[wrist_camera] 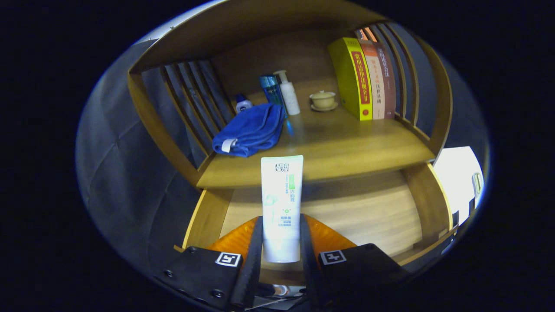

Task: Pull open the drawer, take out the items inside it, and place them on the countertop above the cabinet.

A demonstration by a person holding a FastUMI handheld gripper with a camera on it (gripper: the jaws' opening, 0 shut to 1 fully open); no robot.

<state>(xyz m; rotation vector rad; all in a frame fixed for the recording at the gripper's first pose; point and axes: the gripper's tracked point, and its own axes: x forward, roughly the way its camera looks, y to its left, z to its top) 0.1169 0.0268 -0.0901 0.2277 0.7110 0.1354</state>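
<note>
A white tube with green print (pixel 281 203) stands upright between my two fingers, and my gripper (pixel 281 236) is shut on its lower half. The tube hangs over the pulled-out wooden drawer (pixel 364 212), whose floor shows bare beneath it. Its top end reaches up in front of the front edge of the wooden countertop (pixel 347 147) above the drawer. On that countertop, beyond the fingers and to the left, lies a folded blue towel (pixel 250 130).
Further back on the countertop stand a small blue-capped bottle (pixel 243 104), a blue bottle (pixel 271 89), a white pump bottle (pixel 289 95) and a lidded tea cup on a saucer (pixel 323 100). Several books (pixel 366 78) stand at the right. Slatted side rails (pixel 195 99) enclose both ends.
</note>
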